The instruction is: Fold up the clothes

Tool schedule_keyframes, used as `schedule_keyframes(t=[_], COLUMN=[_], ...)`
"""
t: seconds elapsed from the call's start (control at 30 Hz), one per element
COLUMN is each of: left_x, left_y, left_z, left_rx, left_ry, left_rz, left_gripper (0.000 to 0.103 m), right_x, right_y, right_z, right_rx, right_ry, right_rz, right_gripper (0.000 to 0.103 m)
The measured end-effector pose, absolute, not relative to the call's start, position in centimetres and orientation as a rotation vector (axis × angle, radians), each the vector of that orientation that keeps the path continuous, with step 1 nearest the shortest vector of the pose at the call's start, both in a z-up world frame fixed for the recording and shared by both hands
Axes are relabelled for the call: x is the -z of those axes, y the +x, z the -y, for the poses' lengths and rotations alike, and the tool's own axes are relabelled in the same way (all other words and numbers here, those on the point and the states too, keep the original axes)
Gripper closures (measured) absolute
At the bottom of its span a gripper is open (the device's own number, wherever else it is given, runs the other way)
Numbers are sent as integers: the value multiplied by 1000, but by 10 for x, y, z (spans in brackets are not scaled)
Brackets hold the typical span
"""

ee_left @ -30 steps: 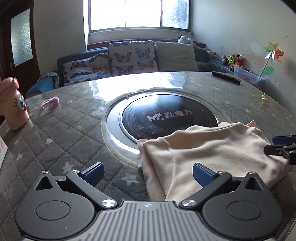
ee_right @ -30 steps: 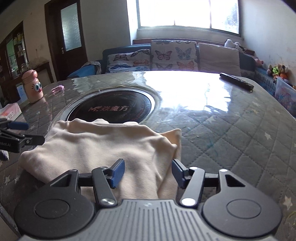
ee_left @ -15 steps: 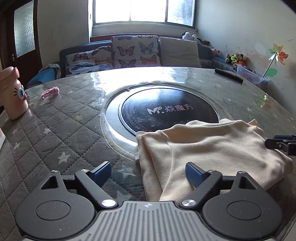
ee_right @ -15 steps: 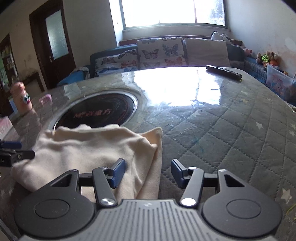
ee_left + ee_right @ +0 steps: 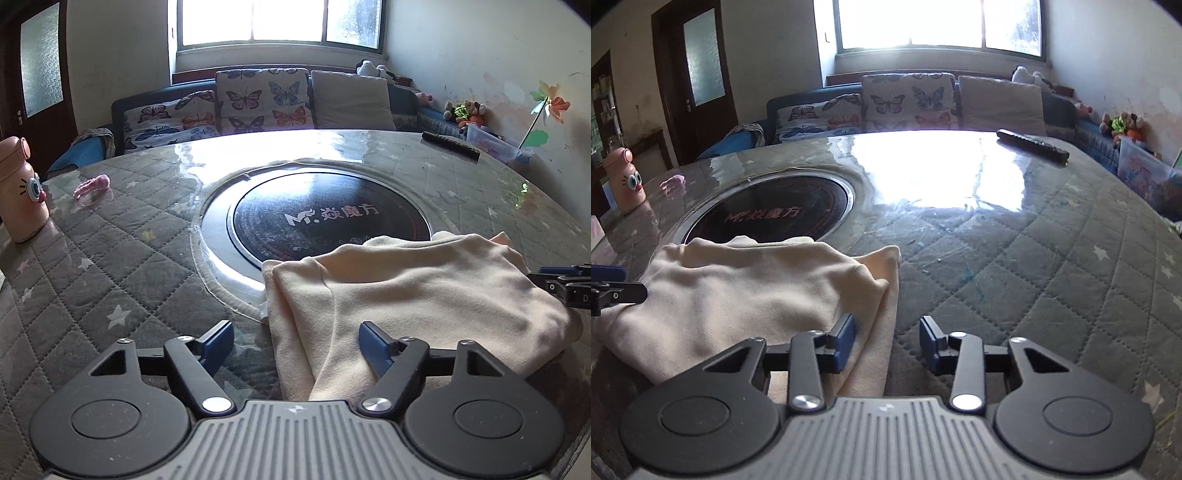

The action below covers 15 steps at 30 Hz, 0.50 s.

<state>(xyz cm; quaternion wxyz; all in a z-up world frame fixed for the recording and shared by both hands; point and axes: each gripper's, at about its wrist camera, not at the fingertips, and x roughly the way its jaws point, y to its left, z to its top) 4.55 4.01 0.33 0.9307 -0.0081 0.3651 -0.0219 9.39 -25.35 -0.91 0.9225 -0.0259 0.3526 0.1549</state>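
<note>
Both grippers have drawn back a little toward the near edge of the round table (image 5: 122, 266) since the earlier frames, and the right one's spread has narrowed slightly.

In the left wrist view, the left gripper (image 5: 297, 341) is spread wide and grasps nothing; its left finger is over the quilted table cover, its right finger over the near hem of the cream garment (image 5: 417, 295). The garment lies folded at lower right of that frame, long axis running left to right, its far edge overlapping the rim of the black inset hob (image 5: 314, 218). At right edge, the tip of the right gripper (image 5: 561, 282) is beside the cloth.

In the right wrist view, the right gripper (image 5: 888, 339) is likewise released, straddling the garment's (image 5: 746, 291) right-hand edge, one finger over cloth, one over the cover. A corner points toward the upper right.

A plastic bin (image 5: 1145, 177) at right edge holds colourful items, too blurred to name. A remote control (image 5: 1032, 144) lies at upper right, a pink bottle (image 5: 626, 181) at left.
</note>
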Motion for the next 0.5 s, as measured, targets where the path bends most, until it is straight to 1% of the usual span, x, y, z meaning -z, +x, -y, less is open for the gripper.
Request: schedule_keyframes(t=[0.03, 0.1, 0.27, 0.33, 0.4, 0.5], left_x=[-4, -4, -5, -5, -4, -2], left_y=[46, 47, 49, 52, 54, 58], left_z=[-40, -41, -44, -47, -49, -51], left_rx=[47, 52, 50, 49, 55, 71], left_ry=[-17, -20, -45, -60, -80, -108], left_rz=[-748, -747, -750, -760, -770, -783], left_gripper=[31, 37, 45, 45, 47, 52], right_x=[8, 5, 9, 11, 13, 12], right_y=[94, 97, 105, 108, 110, 112], right_z=[253, 252, 250, 249, 249, 248], right_rx=[-321, -322, -327, -328, -329, -332], right_ry=[-52, -38, -16, -9, 0, 4], right_rz=[-721, -713, -724, -728, -733, -735], right_gripper=[74, 74, 75, 74, 74, 80])
